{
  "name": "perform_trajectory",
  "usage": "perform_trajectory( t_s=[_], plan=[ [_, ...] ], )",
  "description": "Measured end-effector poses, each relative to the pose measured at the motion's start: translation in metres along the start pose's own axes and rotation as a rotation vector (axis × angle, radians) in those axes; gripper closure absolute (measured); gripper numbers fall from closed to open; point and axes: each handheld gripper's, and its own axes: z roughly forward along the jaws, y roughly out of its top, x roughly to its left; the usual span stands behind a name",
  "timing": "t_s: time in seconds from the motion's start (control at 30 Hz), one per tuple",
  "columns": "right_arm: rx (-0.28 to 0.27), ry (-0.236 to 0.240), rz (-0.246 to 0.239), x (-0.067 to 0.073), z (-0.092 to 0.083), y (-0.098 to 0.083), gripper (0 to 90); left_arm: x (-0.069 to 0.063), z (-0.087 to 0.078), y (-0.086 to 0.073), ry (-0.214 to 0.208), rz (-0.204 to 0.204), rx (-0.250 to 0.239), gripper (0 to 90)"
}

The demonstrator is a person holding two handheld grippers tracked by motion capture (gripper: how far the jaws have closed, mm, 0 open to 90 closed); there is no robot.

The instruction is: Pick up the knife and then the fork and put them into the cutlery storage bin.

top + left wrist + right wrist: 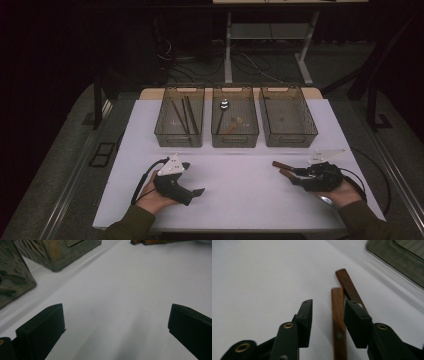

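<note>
Right tool (328, 322) partly open astride a wooden handle (338, 320) lying on the desk (240, 190), handles pointing away toward the bins, left tool (115, 327) wide open, empty, left bin (180, 122) holding dark sticks, middle bin (235, 122) utensils.

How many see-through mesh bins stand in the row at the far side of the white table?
3: the left see-through mesh bin, the middle bin and the right bin, side by side. None appears hidden.
</note>
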Motion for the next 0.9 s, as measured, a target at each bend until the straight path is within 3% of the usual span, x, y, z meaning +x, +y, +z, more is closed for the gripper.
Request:
perform_trajectory(
  t_s=[0.2, 0.37, 0.53, 0.9],
  plan=[
    [0.014, -0.022, 0.021, -0.003, -0.012, -0.022, 55.9, 0.0, 0.001, 0.0, -0.002, -0.001, 0.006, 0.0],
    [0.029, -0.027, 0.025, -0.008, -0.014, -0.036, 61.1, 0.0, 0.002, 0.0, -0.001, 0.001, 0.009, 0.0],
    [0.022, -0.025, 0.01, -0.008, -0.012, -0.036, 68.8, 0.0, 0.001, 0.0, -0.002, 0.0, 0.007, 0.0],
    [0.048, -0.034, -0.029, -0.008, -0.007, -0.038, 73.6, 0.0, 0.002, 0.0, -0.005, 0.0, 0.009, 0.0]
  ],
)
